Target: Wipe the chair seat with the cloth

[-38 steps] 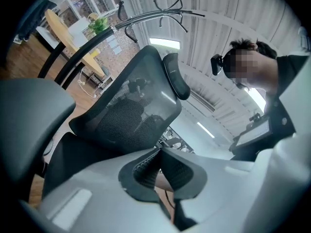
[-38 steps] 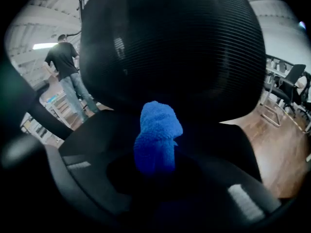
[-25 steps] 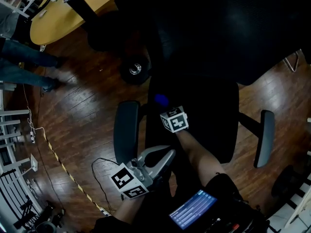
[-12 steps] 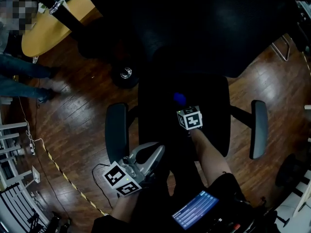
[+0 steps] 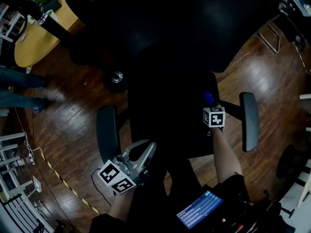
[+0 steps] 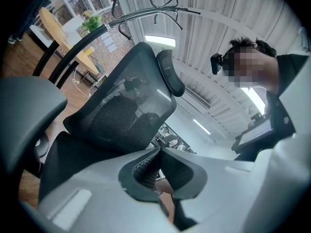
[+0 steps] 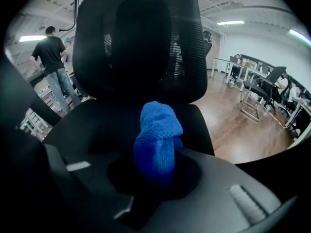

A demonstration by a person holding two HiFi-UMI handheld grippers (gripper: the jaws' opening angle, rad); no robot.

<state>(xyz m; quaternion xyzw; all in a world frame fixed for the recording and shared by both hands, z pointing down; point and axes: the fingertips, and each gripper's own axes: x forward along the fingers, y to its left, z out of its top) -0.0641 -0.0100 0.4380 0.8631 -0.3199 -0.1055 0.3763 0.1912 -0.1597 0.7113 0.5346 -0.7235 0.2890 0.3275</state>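
**The blue cloth is over the right side of the chair seat**

The right gripper pinches it tight, so it won't slip while rubbing near the right armrest. The left gripper is closed on nothing and waits low, out of the way.

Cloth pinched between the right gripper's jaws, sticking out past their tips. Chair seat below and ahead of those jaws, with the cloth over its right edge; contact cannot be made out. Backrest upright beyond the seat. Right armrest just right of the jaws; left armrest across the seat, to their left.

Left gripper at the seat's near-left corner, jaws together, nothing between. Left armrest just left of them, backrest ahead.

Floor all round the chair. Standing person far ahead-left of the right jaws. Round worktop further left again.
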